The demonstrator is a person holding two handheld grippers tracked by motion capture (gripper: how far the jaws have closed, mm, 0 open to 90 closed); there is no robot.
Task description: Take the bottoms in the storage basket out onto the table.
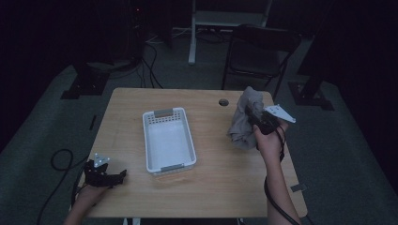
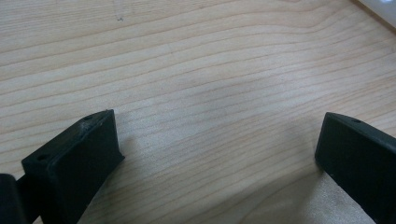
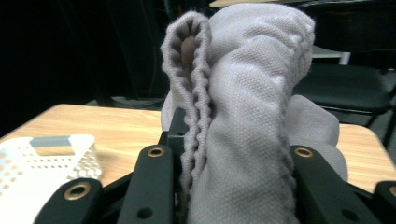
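1. Grey knit cloth (image 3: 247, 116), bunched and ribbed along one edge, is clamped between the jaws of the right gripper (image 1: 261, 121); the right gripper view has the fabric bulging up out of the pinch and hiding the jaw tips.
2. Cloth position: lifted over the right part of the wooden table (image 1: 211, 187), its lower folds hanging down near or onto the tabletop; contact cannot be told. It sits well to the right of the white perforated basket (image 1: 189, 140), which stands empty mid-table.
3. Judged step: carrying the cloth across toward the basket.
4. To do it well: keep the pinch firm, since the bundle is thick and soft and could slip; raise it enough that the trailing folds pass over the near basket wall rather than snagging and dragging the light basket; bring the bulk above the basket's middle before lowering.
5. Right hand (image 1: 269, 143): forearm enters from the bottom right, wrist cocked, gripper pointing away from the person and roughly level, cable trailing along the arm.
6. Left gripper (image 1: 104, 174): rests at the near left table edge, jaws spread wide with nothing but bare wood between them in the left gripper view, pointing toward the basket; a white corner, likely the basket's, is at that view's top right.
7. Left hand could steady the basket if the cloth catches.
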